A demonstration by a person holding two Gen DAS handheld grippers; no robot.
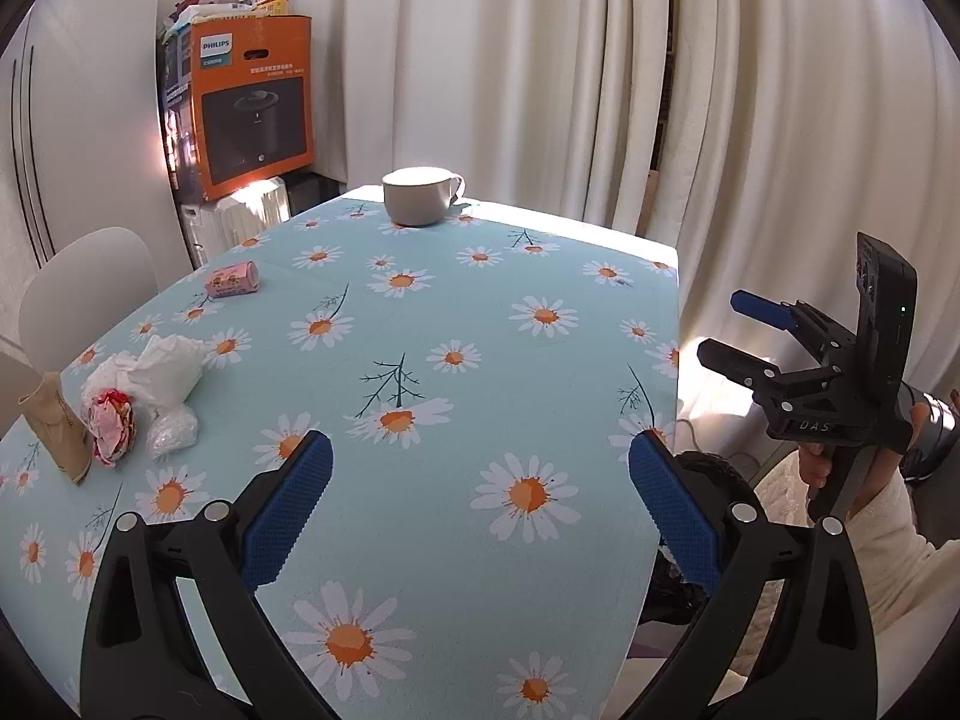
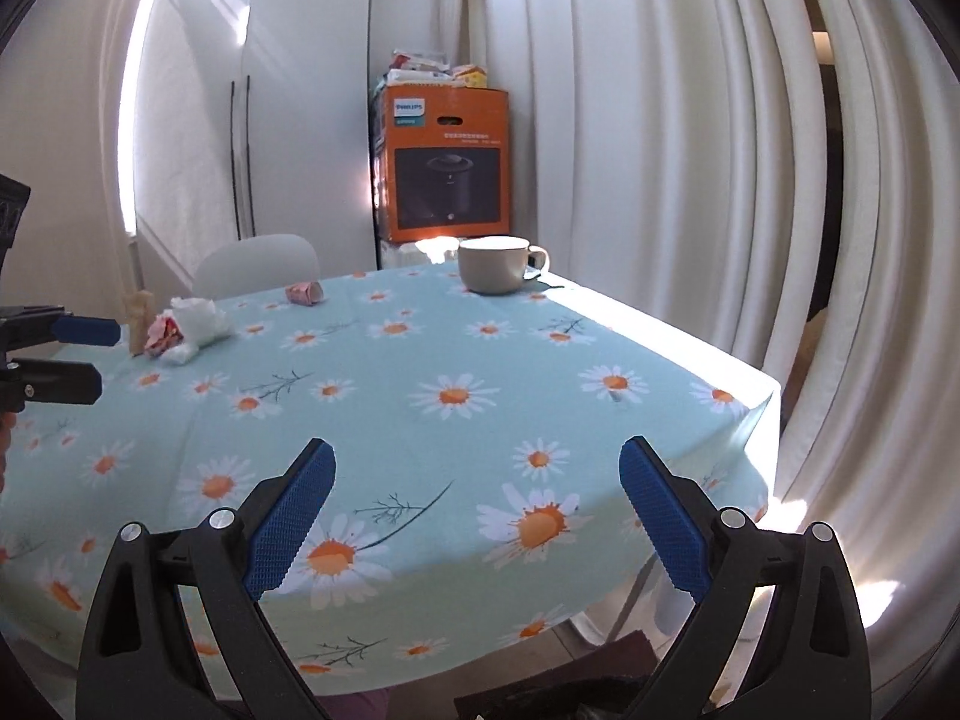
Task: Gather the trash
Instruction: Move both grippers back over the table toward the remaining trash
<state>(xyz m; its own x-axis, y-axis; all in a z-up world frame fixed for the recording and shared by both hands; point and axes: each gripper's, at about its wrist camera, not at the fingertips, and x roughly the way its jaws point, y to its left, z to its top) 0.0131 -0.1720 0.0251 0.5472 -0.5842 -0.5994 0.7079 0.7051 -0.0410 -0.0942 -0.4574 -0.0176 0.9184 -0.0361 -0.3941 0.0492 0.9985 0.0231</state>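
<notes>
Since both grippers are hanging over the near edge with nothing in them, I'd say we're sitting right at the start of the collecting, no piece picked up yet. The left gripper [image 1: 480, 498] is showing its jaws spread wide over the daisy-print surface [image 1: 456, 312], and the right gripper [image 2: 477, 510] is doing the same, jaws wide apart and empty. The trash is all sitting on the left side of the surface: a crumpled white tissue [image 1: 165, 369] touching a scrunched red-and-white wrapper [image 1: 111, 426], a small clear plastic wad [image 1: 173, 432] just beside them, a brown paper tube [image 1: 57, 426] standing at the left edge, and a little pink pack [image 1: 233, 279] lying farther back, well apart from the pile. My guess is the next move is calling for the left gripper swinging over toward that pile and coming down around the tissue or wrapper, both soft and light, so pinching gently is probably enough. A white cup [image 1: 420, 195] is resting at the far edge, with white curtains [image 1: 540, 72] hanging behind and an orange box [image 1: 255, 108] stacked in the corner.
</notes>
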